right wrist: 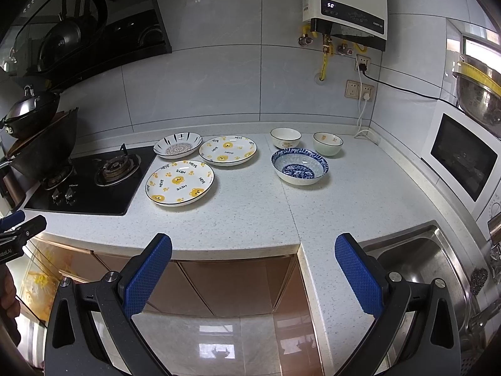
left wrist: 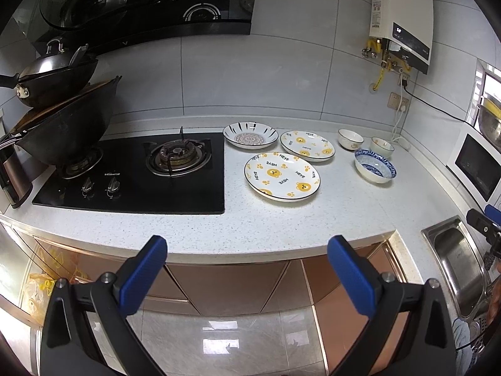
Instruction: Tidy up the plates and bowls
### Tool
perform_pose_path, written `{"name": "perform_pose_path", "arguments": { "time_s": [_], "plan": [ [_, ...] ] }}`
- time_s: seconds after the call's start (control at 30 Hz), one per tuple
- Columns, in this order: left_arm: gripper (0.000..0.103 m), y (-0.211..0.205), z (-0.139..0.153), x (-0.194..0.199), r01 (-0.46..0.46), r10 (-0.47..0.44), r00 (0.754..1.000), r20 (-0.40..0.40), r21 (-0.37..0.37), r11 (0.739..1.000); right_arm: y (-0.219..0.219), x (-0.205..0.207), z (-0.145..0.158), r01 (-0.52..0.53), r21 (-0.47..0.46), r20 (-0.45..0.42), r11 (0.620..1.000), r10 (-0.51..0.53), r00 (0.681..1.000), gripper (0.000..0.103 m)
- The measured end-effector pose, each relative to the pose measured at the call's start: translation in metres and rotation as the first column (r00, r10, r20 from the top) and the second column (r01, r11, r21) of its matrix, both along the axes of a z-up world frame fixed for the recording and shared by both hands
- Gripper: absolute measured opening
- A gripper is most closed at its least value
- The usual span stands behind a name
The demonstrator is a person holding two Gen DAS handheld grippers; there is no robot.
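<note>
Start of task: left gripper (left wrist: 247, 249) and right gripper (right wrist: 253, 247) both spread wide, empty, short of white speckled counter (right wrist: 250, 216). Nothing stacked. Next, likely: reach near round bear-print plate (right wrist: 179, 184), pinch rim, stack on matching bear-print plate (right wrist: 228, 150).

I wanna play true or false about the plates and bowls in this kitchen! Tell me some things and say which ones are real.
1. Three plates sit on the counter. True: two bear plates and a striped plate.
2. The blue bowl is stacked inside a white bowl. False: it stands alone, in front of the two white bowls.
3. The left gripper is holding a plate. False: it is open and empty, short of the counter.
4. The right gripper is open. True.
5. A plate lies in the sink. False: what shows of the sink holds no plate.
</note>
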State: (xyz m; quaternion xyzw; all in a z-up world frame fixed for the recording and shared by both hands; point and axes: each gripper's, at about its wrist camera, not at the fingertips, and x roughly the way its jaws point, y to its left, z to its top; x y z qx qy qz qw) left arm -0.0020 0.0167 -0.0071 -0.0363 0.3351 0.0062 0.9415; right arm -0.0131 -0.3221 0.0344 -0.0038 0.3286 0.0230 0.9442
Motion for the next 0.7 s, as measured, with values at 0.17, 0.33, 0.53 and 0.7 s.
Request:
{"name": "perform_pose_path", "arguments": {
  "time_s": [0.17,0.33,0.53,0.7],
  "plan": [
    [0.103,0.001,0.0,0.0,0.003,-0.003,1.0,-0.001,-0.004,1.0,0.003,0.001,0.001,0.001,-0.003,0.001,1.0,-0.001,1.0,0.102],
    [0.103,0.005,0.0,0.002,0.005,-0.005,1.0,0.002,-0.007,1.0,0.008,0.0,0.002,0.002,-0.009,0.003,1.0,-0.002,1.0,0.102],
    [0.103,0.006,-0.001,0.002,0.007,-0.007,1.0,0.001,-0.01,1.0,0.014,0.0,0.001,0.008,-0.011,0.006,1.0,-0.008,1.0,0.102],
    [0.103,0.008,-0.001,0.003,0.016,-0.016,1.0,0.004,-0.006,1.0,0.016,0.0,0.0,0.013,-0.01,0.008,1.0,-0.013,1.0,0.102]
  ]
}}
